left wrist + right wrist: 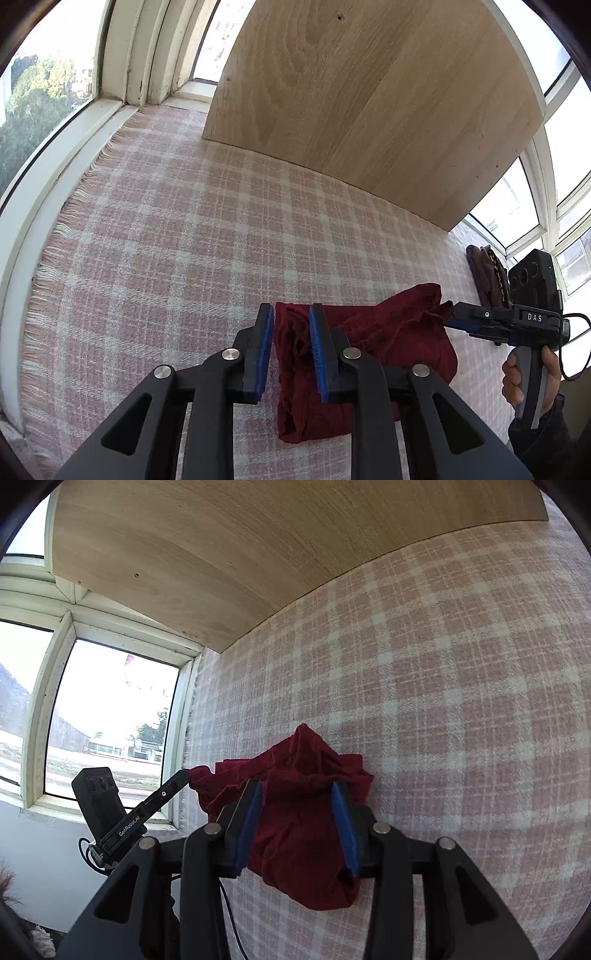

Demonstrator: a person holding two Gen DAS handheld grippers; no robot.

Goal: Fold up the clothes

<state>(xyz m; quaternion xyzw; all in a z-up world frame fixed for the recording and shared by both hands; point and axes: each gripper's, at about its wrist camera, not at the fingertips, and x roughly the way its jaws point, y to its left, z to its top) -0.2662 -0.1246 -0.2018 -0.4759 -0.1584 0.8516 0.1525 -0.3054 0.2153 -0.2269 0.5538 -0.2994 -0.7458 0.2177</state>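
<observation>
- On the left of the left wrist view a window frame [110, 107] edges the worktop [166, 221], which is covered by a pink checked cloth with a fringe.
- Further in, the left tongs [291, 350] stand narrowly parted over the near left edge of the dark red garment [388, 332]. Cloth lies between the blue pads [264, 354], but they do not appear to press on it.
- The garment lies bunched on the worktop, below a pale wooden board [369, 110].
- At its right end, the right tongs [448, 319] sit at a raised corner of the cloth. In the right wrist view the right tongs [297, 823] gape moderately wide with red cloth between them, apparently not clamped.
- Far right, a darker folded item [484, 273] sits by the window.
- Judgement: a fold seems to have been laid down and both tongs are letting go. Next calls for lifting clear without dragging cloth, then taking fresh edges to tidy or fold again.
</observation>
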